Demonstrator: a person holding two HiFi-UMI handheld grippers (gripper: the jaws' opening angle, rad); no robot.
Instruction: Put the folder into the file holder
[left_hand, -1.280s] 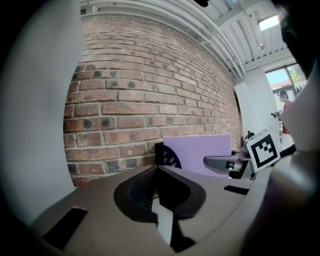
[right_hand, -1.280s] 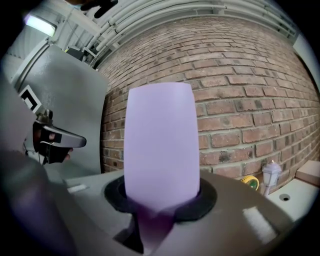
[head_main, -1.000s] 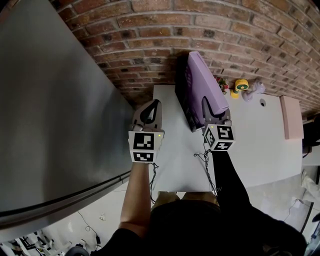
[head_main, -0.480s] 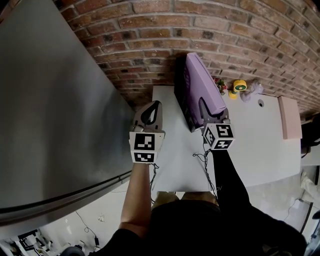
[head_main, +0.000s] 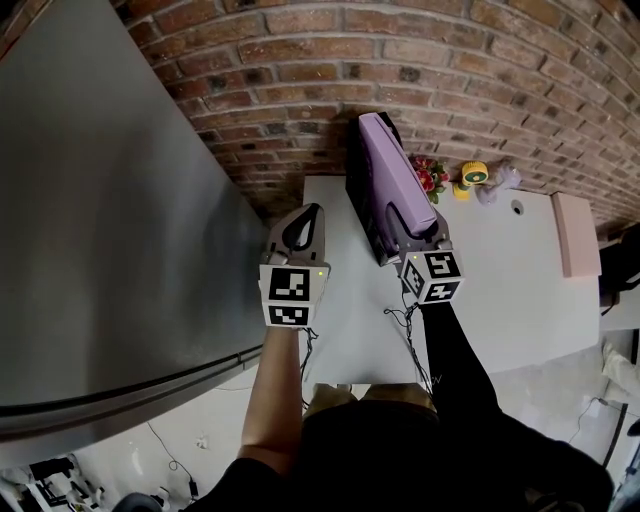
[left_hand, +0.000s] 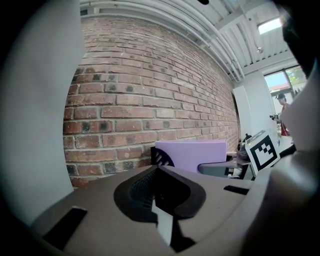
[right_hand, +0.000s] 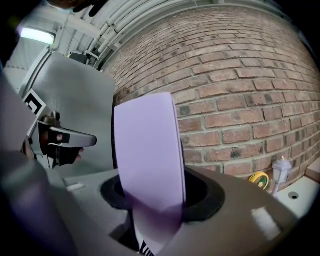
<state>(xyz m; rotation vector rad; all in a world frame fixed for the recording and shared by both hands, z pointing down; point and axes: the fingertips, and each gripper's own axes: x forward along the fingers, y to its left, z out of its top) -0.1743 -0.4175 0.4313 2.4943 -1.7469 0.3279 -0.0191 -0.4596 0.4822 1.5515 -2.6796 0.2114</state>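
Folder (head_main: 392, 175) had swung upright into the holder (head_main: 359, 185), my right claw (head_main: 412, 232) opening round it; released crooked, it could topple out.

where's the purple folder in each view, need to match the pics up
Head view: flat purple plastic folder stands on edge, upper centre, in the black file holder.
Left gripper view: folder low, right of centre.
Right gripper view: folder large, upright, centre.
Shared landmark: red brick wall behind it.
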